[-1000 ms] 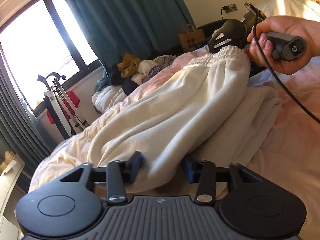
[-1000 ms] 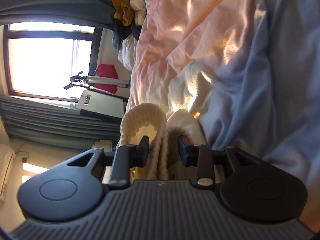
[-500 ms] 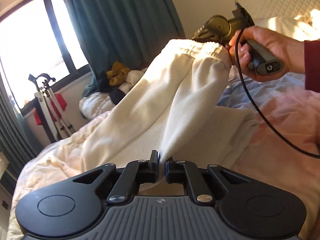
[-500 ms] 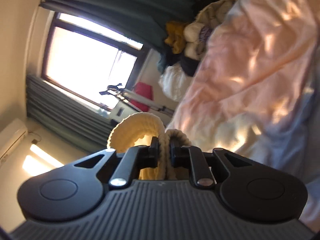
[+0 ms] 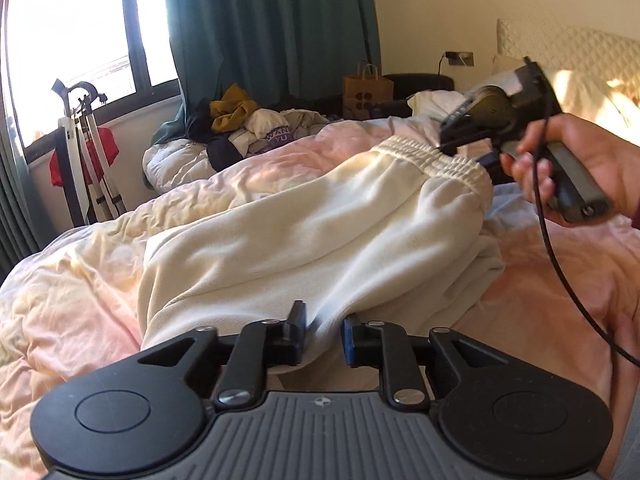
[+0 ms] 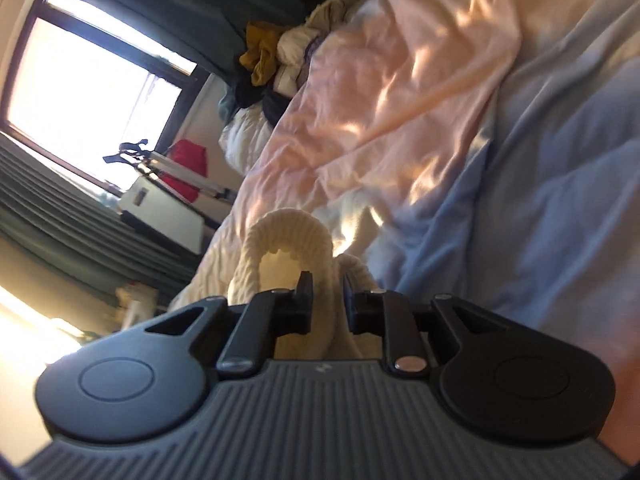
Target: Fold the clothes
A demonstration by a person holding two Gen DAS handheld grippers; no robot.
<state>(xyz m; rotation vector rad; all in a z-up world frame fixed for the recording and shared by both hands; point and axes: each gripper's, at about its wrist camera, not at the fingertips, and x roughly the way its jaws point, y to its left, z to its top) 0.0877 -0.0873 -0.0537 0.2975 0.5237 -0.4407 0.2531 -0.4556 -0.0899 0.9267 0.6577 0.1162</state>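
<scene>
Now my left claw [image 5: 322,334] is partly open, with a fold of the cream sweatpants [image 5: 320,236] bunched between its two fingers; the pads do not press it tight. The sweatpants lie folded over on the bed [image 5: 80,300], on the pink and cream duvet [image 5: 60,320].

My left view shows things my right view cannot. It shows the whole pair of sweatpants, and my right hand [image 5: 580,160] holding the right claw up at the ribbed waistband [image 5: 436,160]. It also shows a brown paper bag [image 5: 367,90] and the teal curtain [image 5: 272,32] at the far side.

My right view is tipped sideways. It shows up close that my right claw [image 6: 328,300] has its fingers a little apart, with the thick ribbed waistband [image 6: 288,232] standing in a loop between them. I cannot tell if the pads squeeze it. It also shows a blue sheet [image 6: 560,200] beside the duvet.

On the left of the sweatpants the duvet runs wide to the bed's edge. A pile of clothes [image 5: 248,128] sits far off near the window [image 5: 80,40]. A folded stand [image 5: 84,160] leans by the wall.
</scene>
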